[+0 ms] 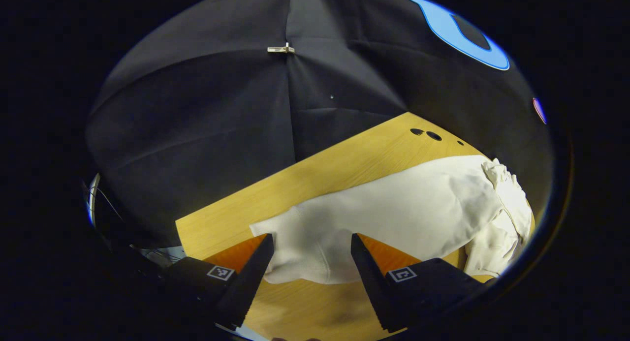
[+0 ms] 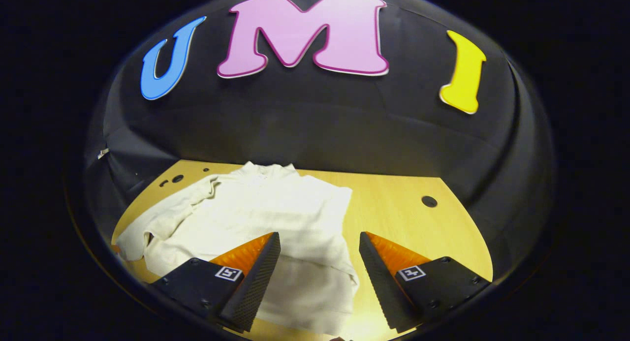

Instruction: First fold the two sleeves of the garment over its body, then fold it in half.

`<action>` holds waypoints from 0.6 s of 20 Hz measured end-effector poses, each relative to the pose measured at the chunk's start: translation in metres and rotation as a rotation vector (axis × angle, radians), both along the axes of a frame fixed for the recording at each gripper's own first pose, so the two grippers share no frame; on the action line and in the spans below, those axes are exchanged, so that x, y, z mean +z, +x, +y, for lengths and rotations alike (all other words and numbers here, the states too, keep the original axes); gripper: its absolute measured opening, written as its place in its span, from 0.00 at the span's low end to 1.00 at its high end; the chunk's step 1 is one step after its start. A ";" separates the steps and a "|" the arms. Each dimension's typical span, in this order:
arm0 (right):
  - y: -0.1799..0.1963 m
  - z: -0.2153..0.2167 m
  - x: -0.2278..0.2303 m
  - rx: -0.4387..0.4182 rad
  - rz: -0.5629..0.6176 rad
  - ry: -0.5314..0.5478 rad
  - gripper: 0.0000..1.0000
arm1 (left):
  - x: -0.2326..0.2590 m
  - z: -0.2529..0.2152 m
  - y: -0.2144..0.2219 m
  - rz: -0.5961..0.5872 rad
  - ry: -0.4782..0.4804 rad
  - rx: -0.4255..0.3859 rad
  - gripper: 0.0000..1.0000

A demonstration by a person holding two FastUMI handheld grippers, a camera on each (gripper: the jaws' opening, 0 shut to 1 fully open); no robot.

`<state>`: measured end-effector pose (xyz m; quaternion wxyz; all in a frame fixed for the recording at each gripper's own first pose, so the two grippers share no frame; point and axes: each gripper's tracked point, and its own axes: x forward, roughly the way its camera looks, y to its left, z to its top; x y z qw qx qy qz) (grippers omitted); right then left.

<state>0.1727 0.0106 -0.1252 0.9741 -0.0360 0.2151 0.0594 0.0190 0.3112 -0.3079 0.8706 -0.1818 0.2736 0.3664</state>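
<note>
A cream-white garment (image 1: pixel 408 208) lies on a light wooden table (image 1: pixel 320 173). In the left gripper view one sleeve stretches toward me, its cuff end (image 1: pixel 295 252) between the fingers of my left gripper (image 1: pixel 312 242), which is open and hovers just above it. The bunched collar end (image 1: pixel 507 203) lies at the right. In the right gripper view the garment (image 2: pixel 275 208) spreads over the table's left half, a crumpled sleeve (image 2: pixel 162 223) at the left. My right gripper (image 2: pixel 320 242) is open above the garment's right edge (image 2: pixel 344 262), holding nothing.
Black cloth walls close in the table on the far sides. Small round holes (image 1: pixel 426 133) mark the table's far corner, and another hole (image 2: pixel 429 201) sits on bare wood (image 2: pixel 418 228) right of the garment. Cables (image 1: pixel 106 203) hang off the table's left end.
</note>
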 end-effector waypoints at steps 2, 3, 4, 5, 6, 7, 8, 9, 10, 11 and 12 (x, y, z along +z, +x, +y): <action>-0.007 -0.021 -0.004 -0.032 0.012 -0.009 0.98 | -0.008 0.002 0.000 0.077 0.032 0.004 0.99; -0.010 -0.028 -0.005 -0.044 0.013 -0.017 0.98 | -0.009 0.005 0.004 0.083 0.049 0.002 1.00; -0.014 -0.033 -0.006 -0.049 0.018 -0.022 0.98 | -0.008 -0.001 0.003 0.090 0.045 -0.006 1.00; -0.018 -0.037 -0.007 -0.050 0.020 -0.023 0.98 | -0.006 0.001 0.004 0.087 0.048 -0.003 1.00; -0.020 -0.038 -0.010 -0.050 0.023 -0.023 0.98 | -0.007 0.000 0.003 0.087 0.037 0.000 1.00; -0.023 -0.037 -0.014 -0.049 0.032 -0.022 0.98 | -0.009 0.000 0.005 0.081 0.031 -0.003 0.98; -0.027 -0.035 -0.021 -0.045 0.049 -0.020 0.98 | -0.010 0.000 0.007 0.084 0.034 -0.010 0.96; -0.031 -0.033 -0.027 -0.037 0.066 -0.018 0.98 | -0.011 -0.002 0.009 0.089 0.033 -0.025 0.93; -0.033 -0.029 -0.032 -0.031 0.079 -0.016 0.98 | -0.011 -0.004 0.012 0.095 0.036 -0.044 0.90; -0.035 -0.025 -0.035 -0.023 0.084 -0.007 0.98 | -0.010 -0.008 0.017 0.107 0.036 -0.062 0.76; -0.036 -0.021 -0.034 -0.018 0.080 0.004 0.98 | -0.011 -0.010 0.021 0.119 0.036 -0.080 0.67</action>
